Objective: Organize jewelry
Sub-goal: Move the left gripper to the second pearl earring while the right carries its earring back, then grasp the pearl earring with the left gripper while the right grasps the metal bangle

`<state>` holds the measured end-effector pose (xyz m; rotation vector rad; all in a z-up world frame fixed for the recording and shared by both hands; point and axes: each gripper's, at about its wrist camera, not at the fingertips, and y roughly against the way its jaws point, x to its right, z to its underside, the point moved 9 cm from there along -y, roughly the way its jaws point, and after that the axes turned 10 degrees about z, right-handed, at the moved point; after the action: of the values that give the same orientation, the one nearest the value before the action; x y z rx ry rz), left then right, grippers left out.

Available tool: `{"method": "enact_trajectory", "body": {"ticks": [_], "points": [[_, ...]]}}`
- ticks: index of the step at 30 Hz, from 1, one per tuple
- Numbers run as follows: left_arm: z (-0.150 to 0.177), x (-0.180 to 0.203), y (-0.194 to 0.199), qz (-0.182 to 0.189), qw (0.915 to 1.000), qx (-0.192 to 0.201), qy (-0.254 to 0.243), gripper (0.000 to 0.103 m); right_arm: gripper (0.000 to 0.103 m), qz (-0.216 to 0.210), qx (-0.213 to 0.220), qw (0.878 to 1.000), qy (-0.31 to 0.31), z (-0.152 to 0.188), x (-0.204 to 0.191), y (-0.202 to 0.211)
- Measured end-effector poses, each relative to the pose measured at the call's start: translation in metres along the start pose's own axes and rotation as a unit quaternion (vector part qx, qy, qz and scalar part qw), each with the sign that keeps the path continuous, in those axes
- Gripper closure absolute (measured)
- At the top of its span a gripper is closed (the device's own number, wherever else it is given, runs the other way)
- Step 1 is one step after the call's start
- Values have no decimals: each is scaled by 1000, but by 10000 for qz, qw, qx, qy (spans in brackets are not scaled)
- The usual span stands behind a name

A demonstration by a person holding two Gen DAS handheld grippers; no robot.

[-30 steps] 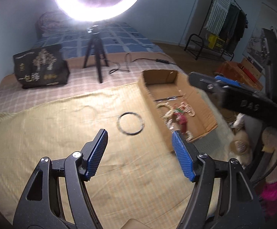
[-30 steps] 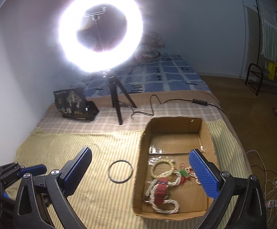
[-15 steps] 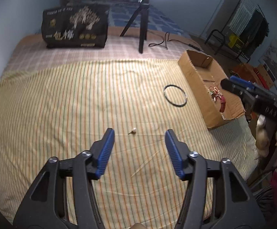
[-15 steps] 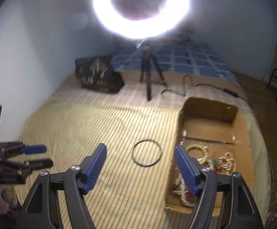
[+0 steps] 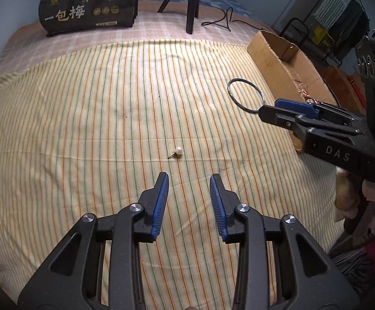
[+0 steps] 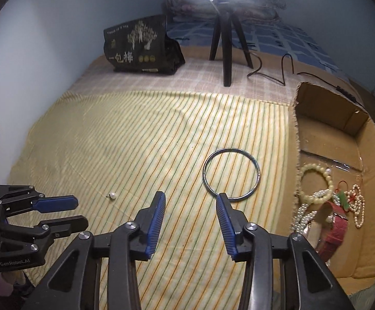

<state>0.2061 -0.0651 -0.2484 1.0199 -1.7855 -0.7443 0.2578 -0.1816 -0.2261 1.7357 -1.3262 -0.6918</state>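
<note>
A small pearl earring lies on the striped cloth, just ahead of my open, empty left gripper; it also shows in the right wrist view. A thin metal bangle lies flat on the cloth beside the cardboard box, and also shows in the left wrist view. My right gripper is open and empty, its right fingertip at the bangle's near edge. The box holds pearl strands and a red strap.
A black printed bag and a ring-light tripod with a trailing cable stand at the back of the bed. A clothes rack stands off to the right. The bed edge is near the box.
Both grippers have dropped lower and closer to the cloth and their jaws have narrowed. The left has closed in on the pearl earring, the right on the bangle.
</note>
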Motion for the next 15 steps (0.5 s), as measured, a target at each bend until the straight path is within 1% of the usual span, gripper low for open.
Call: {"method": "enact_trajectory", "body": {"ticks": [5, 8, 9, 10, 15], "points": [[-7, -7, -15, -35, 9999, -50, 99, 71, 62, 59, -73, 10000, 7, -2, -1, -11], [-10, -7, -22, -87, 9999, -78, 16, 72, 64, 78, -135, 9999, -5, -2, -1, -18], [-11, -7, -25, -83, 9999, -88, 6, 75, 64, 93, -151, 9998, -12, -2, -1, -21], [-13, -7, -27, -80, 9999, -108, 0, 76, 64, 113, -164, 9998, -20, -3, -1, -23], [-18, -9, -35, -192, 9996, -131, -137, 76, 65, 259, -210, 9994, -102, -6, 2, -34]]}}
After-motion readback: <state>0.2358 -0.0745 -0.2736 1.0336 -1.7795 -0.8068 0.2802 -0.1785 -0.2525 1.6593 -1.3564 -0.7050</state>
